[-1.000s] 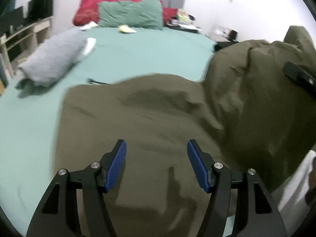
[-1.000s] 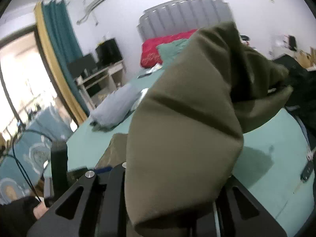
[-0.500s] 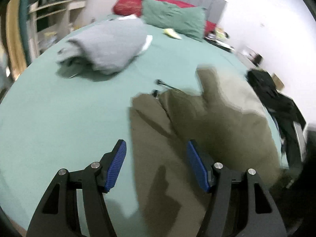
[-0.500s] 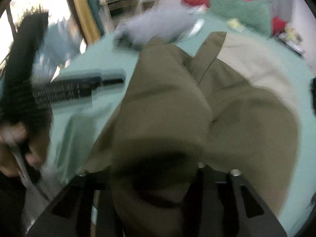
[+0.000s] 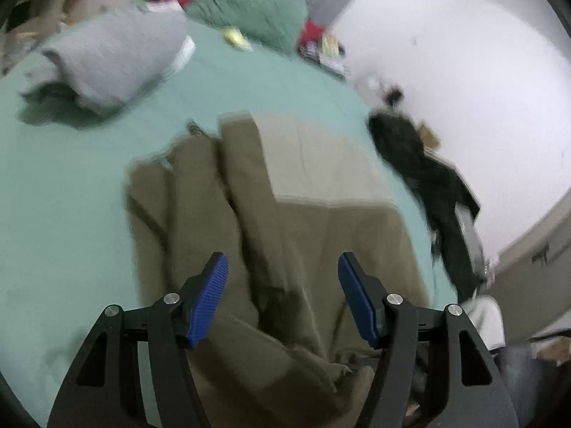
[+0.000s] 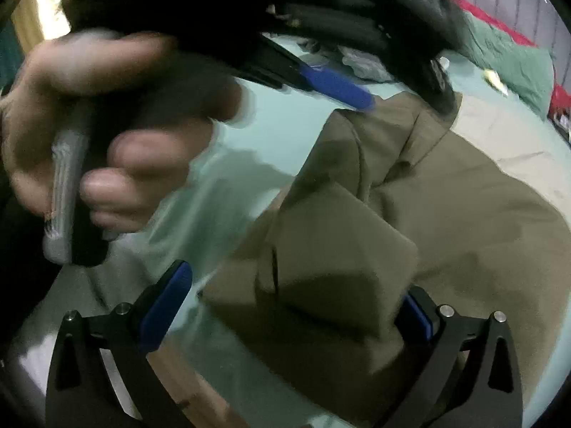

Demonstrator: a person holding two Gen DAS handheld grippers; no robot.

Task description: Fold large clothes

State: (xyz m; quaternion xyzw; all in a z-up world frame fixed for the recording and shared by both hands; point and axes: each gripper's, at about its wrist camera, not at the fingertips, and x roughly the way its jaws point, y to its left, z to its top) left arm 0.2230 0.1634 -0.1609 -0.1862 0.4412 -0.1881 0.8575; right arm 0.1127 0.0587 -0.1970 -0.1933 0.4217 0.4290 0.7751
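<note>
Looking through the left wrist view, I see my left gripper (image 5: 283, 297) parted fairly wide, holding nothing, above the olive garment (image 5: 285, 235) lying partly folded on the green bed sheet (image 5: 67, 192). From the right wrist view, my right gripper (image 6: 289, 306) has just been opening and stands wide; a fold of garment (image 6: 446, 221) sits between its fingers, apparently loose. My left hand (image 6: 107, 132) shows blurred, upper left.
</note>
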